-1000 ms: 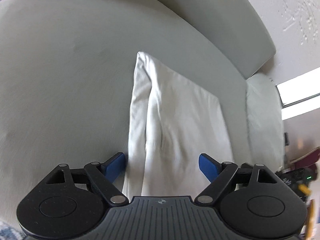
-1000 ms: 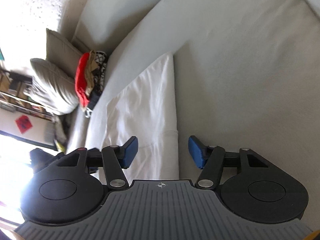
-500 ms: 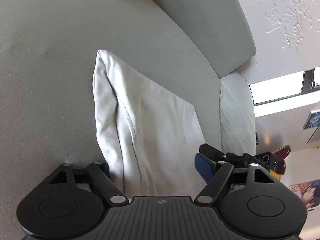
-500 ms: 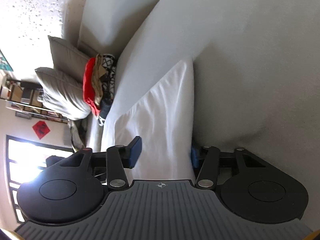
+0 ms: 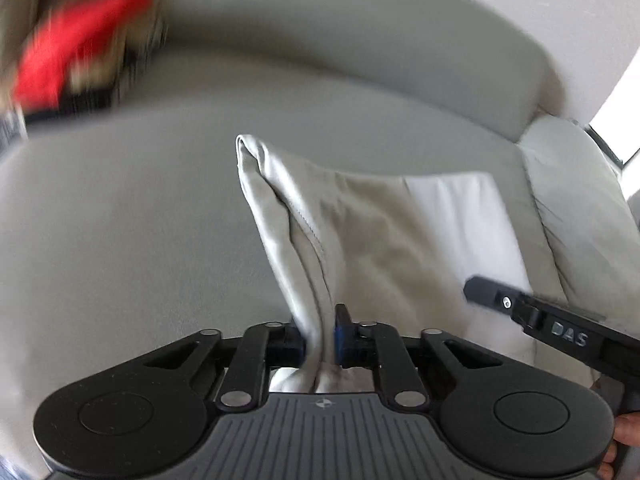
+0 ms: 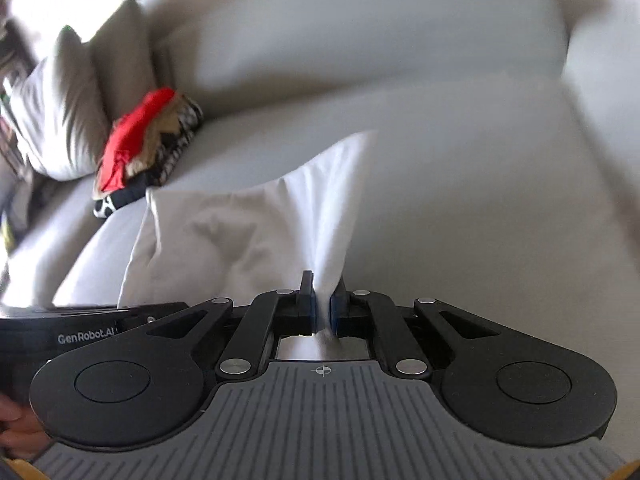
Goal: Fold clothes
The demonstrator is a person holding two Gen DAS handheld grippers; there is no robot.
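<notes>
A folded white garment (image 5: 384,248) lies on the grey sofa seat (image 5: 120,240). My left gripper (image 5: 320,346) is shut on its near left edge, the cloth bunched between the blue pads. My right gripper (image 6: 323,312) is shut on the garment's (image 6: 248,232) near right edge, and the cloth rises in a ridge from its pads. The right gripper's body shows in the left wrist view (image 5: 560,328), and the left gripper's body shows in the right wrist view (image 6: 80,328). The held near edge is lifted off the seat.
A stack of folded clothes, red on top (image 6: 148,140), sits at the sofa's left end beside beige cushions (image 6: 72,112); it shows blurred in the left wrist view (image 5: 76,64). The sofa backrest (image 6: 360,32) runs behind. A light cushion (image 5: 576,208) lies at the right end.
Both grippers have gone from open astride the garment's edges to shut on them. The near edge has lifted, and both cameras have swung to face the backrest.
</notes>
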